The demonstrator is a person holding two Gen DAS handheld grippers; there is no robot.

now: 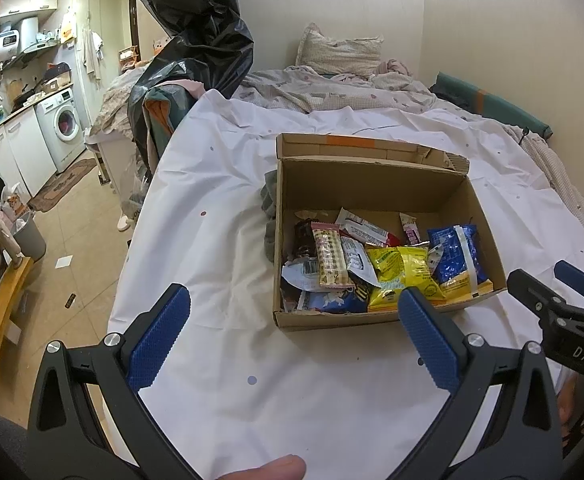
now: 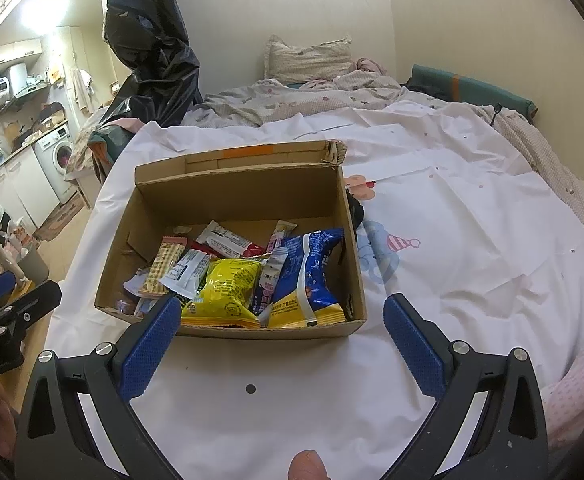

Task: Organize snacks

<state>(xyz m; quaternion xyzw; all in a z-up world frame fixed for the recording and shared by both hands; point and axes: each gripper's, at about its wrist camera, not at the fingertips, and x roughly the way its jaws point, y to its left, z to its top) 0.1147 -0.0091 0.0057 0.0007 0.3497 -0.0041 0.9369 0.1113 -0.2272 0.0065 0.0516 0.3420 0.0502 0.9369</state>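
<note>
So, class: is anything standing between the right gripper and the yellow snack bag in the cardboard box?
Only the box's own near wall. The right gripper is open and empty over the white sheet, just short of the cardboard box. The yellow snack bag lies on top of the pile, uncovered, so coming in over the wall looks clear.

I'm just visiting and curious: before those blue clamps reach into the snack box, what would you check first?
1. Left gripper open and empty: ok.
2. Right gripper open and empty: ok.
3. Cardboard box open on top, lid flap folded back: ok.
4. Snacks reachable: the yellow bag and blue bag lie on top of the pile: ok.
5. Grippers apart from each other, both short of the box: ok.
6. Where the snacks should go: cannot tell.
</note>
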